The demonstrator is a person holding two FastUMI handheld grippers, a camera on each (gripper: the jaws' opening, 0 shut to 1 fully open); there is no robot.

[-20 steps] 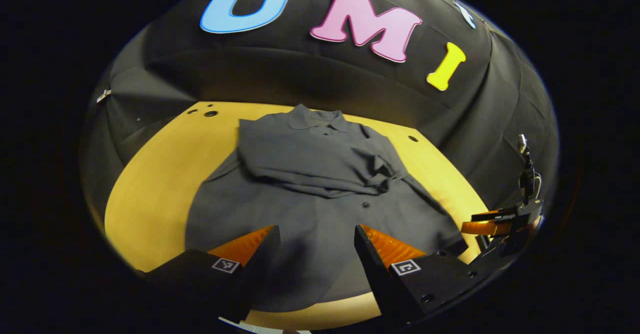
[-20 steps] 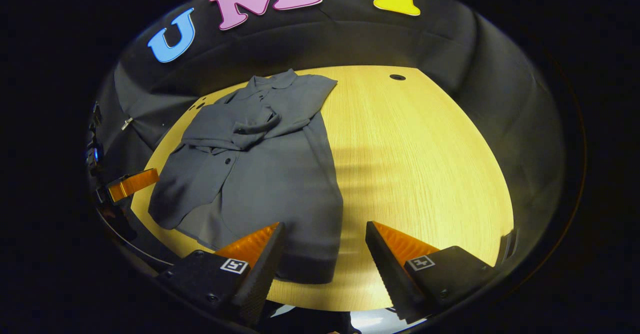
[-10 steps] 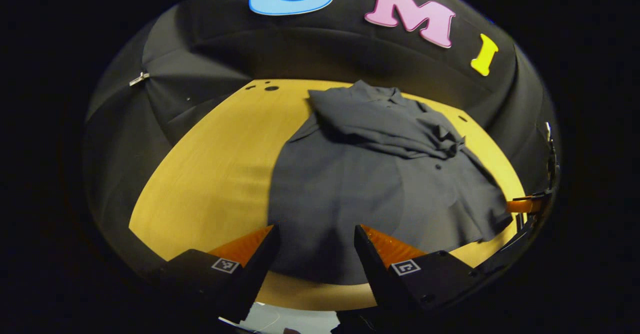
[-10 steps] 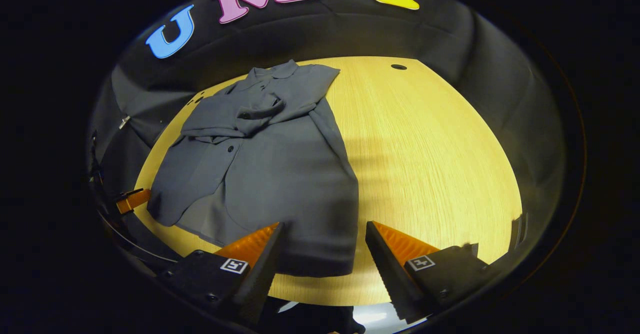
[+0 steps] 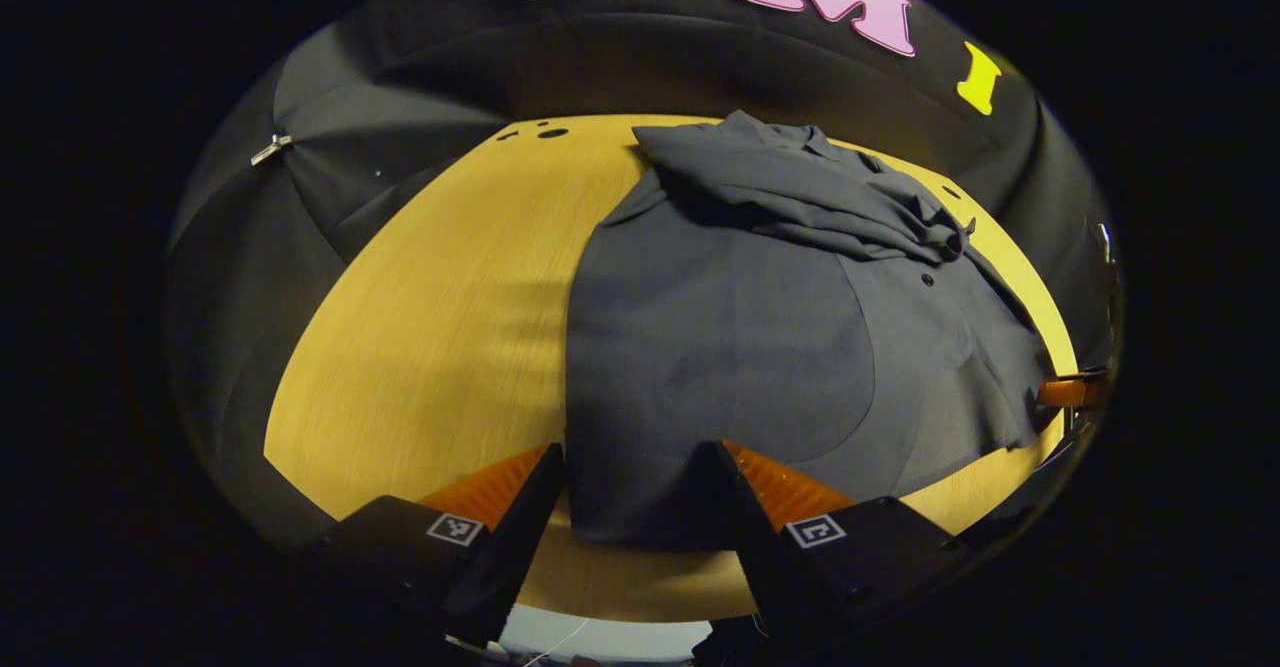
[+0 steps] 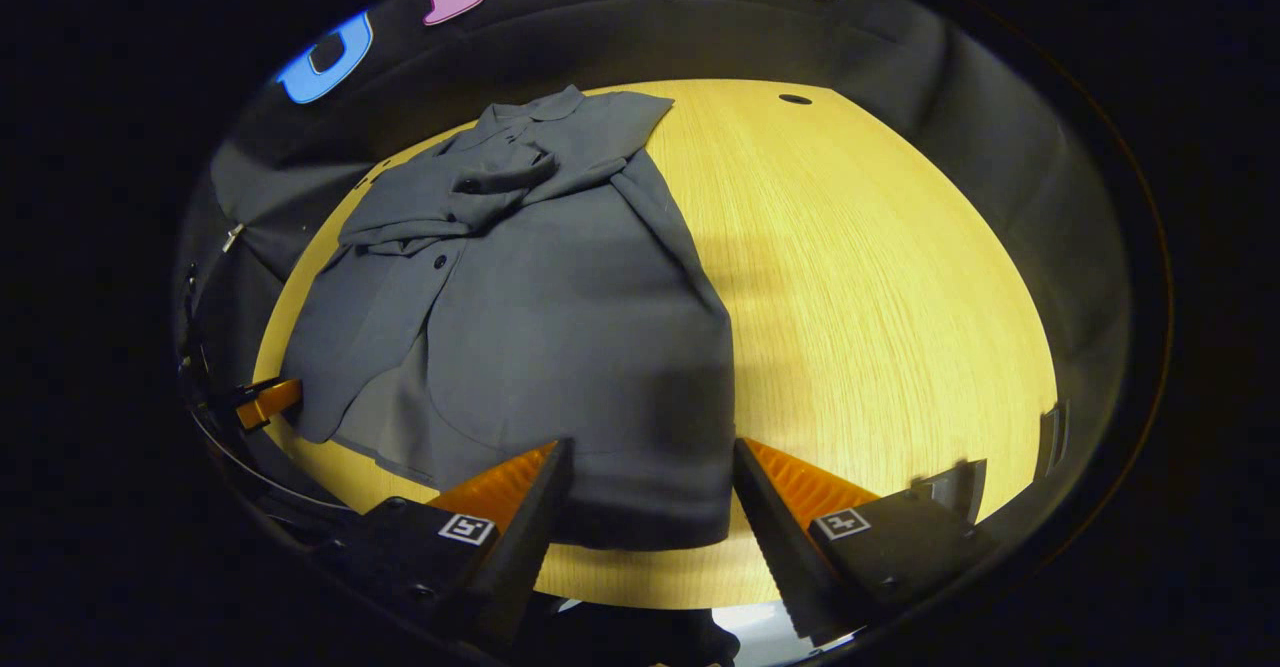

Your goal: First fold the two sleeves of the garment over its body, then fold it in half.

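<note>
Sleeves (image 5: 800, 197) are folded; hem corners are approached by the spread, empty left gripper (image 5: 635, 492) and right gripper (image 6: 650, 492) for halving the garment (image 6: 560, 317).

garment (image 5: 760, 347) on table (image 5: 430, 317), sleeves (image 5: 800, 202) folded over body

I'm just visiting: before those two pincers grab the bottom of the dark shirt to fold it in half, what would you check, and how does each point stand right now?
1. Both sleeves folded across the shirt's chest: ok, though bunched.
2. Left gripper open at the hem's left corner: ok.
3. Right gripper open at the hem's right corner: ok.
4. Fingers actually touching cloth: cannot tell.
5. Lower body lying flat: not ok; one front panel flares sideways near the table edge.
6. Bare wooden table beside the shirt, nothing in the way: ok.
</note>
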